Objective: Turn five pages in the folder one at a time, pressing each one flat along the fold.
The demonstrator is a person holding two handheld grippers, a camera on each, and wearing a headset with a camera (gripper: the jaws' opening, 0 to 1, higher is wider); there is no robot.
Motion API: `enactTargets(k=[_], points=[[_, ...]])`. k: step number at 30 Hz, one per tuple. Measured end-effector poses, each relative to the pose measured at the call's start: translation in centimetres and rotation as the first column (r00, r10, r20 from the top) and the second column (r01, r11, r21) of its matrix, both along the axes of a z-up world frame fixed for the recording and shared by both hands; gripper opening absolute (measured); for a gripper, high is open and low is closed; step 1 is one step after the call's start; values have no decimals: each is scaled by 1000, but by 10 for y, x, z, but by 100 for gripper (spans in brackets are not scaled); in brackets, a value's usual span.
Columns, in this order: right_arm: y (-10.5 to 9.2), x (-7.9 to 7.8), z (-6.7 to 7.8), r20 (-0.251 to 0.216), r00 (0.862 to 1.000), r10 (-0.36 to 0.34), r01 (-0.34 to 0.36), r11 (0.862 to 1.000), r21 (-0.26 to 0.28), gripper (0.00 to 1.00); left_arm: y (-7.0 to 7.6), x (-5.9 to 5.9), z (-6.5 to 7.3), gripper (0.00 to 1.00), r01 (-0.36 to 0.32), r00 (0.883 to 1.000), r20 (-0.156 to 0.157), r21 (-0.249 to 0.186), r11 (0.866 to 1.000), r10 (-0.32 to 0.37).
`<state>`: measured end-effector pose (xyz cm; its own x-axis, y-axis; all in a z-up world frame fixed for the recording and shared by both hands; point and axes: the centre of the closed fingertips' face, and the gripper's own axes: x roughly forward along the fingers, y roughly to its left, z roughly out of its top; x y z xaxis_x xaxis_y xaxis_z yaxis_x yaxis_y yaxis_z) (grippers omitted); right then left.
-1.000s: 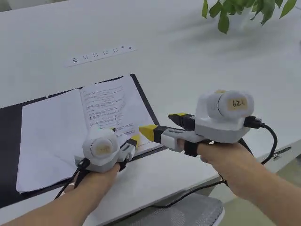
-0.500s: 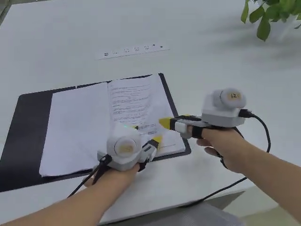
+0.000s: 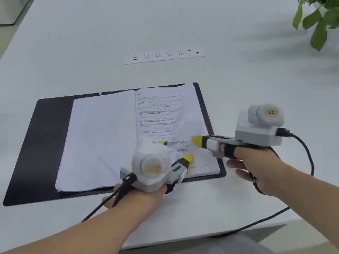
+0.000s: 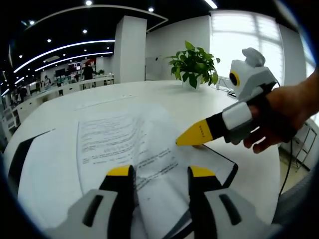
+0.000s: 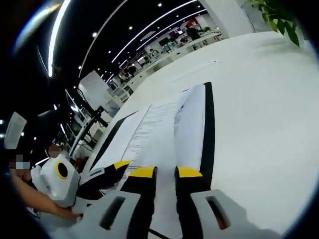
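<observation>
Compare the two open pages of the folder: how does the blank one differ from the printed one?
The blank page is plain white; the printed page carries lines of text. A wide strip of black cover shows beside the blank page, only a thin edge beside the printed page. The left gripper and the right gripper reach over the printed page, not the blank page. Both pages lie open.

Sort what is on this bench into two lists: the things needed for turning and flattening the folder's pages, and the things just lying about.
Belongs to the job:
- folder
- printed page
- left claw
- right claw

Just lying about:
- power strip
- potted plant
</observation>
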<state>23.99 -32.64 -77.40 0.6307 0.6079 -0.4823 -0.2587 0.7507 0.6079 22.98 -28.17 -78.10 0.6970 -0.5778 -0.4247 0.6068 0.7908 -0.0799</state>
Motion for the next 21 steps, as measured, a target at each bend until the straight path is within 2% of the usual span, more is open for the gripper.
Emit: enactTargets(k=[4, 8, 10, 14, 17, 19, 21], points=[[-4, -2, 3, -35, 999, -42, 44, 996, 71, 8, 0, -1, 0, 43, -1, 1000, -1, -1, 1000, 1], [-7, -6, 4, -90, 993, -81, 96, 981, 168, 4, 0, -2, 0, 43, 5, 1000, -7, 3, 1000, -5], [-8, -8, 4, -92, 992, -84, 98, 980, 173, 2, 0, -3, 0, 43, 11, 1000, -11, 7, 1000, -11], [-9, -15, 6, -116, 987, -107, 130, 969, 212, 0, 2, -6, 1, 43, 17, 1000, -22, 12, 1000, -16], [-10, -20, 8, -128, 983, -133, 158, 965, 209, 0, 2, -9, 2, 43, 21, 999, -38, 8, 1000, -21], [-12, -20, 13, -136, 978, -157, 186, 954, 233, 0, 3, -13, 4, 43, 28, 998, -59, 3, 1000, -27], [-14, -22, 18, -133, 977, -165, 192, 954, 230, 0, 5, -19, 5, 44, 44, 995, -85, 10, 999, -43]])
